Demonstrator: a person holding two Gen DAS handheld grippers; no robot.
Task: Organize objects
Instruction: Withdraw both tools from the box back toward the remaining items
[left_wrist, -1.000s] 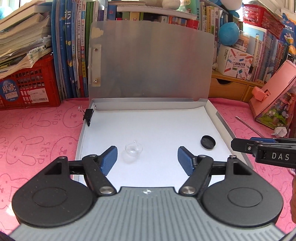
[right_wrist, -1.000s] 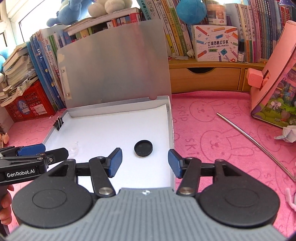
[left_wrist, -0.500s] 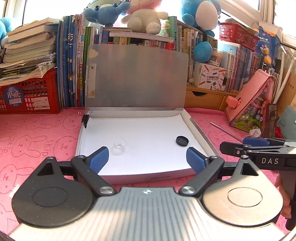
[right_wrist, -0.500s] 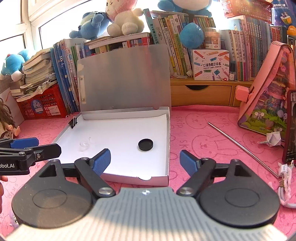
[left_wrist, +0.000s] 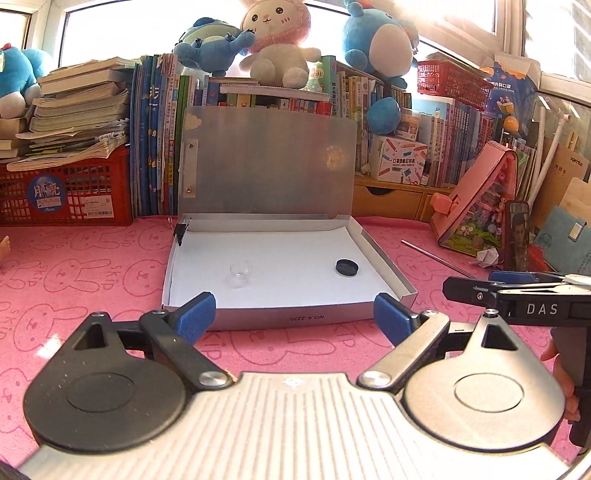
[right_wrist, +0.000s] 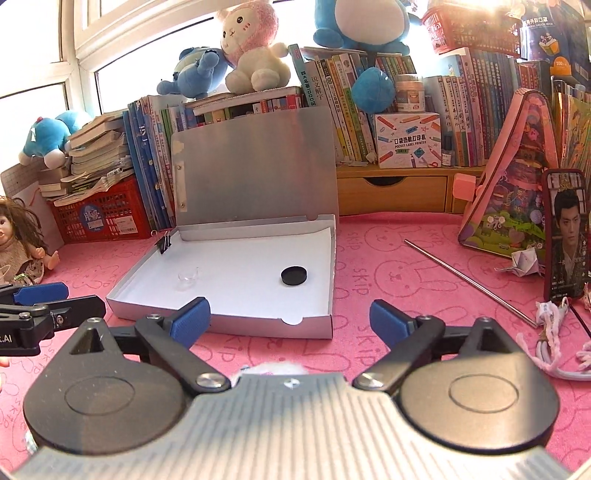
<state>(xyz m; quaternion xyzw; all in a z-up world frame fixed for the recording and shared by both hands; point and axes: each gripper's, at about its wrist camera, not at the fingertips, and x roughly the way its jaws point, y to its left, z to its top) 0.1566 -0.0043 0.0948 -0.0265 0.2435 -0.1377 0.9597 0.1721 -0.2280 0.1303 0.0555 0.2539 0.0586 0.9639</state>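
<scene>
The left claw hangs wide open above the pink desk with nothing between its blue pads, just short of the near wall of an open grey box. The right claw is likewise spread wide and empty, its left pad in front of the box's near wall and its right pad over bare cloth just past the box's right corner. Each claw shows at the edge of the other's view, side by side and apart.

Ahead of both claws, inside the box on its white floor, sits a small clear cup toward the left and a flat black cap toward the right, well apart from each other. A black binder clip grips the box's far left corner. The box lid stands upright at the back.

To the right of the claws, a thin metal rod lies slantwise on the desk, and beyond it a pink case leans. Farther back run books, a red crate on the left and plush toys on top.
</scene>
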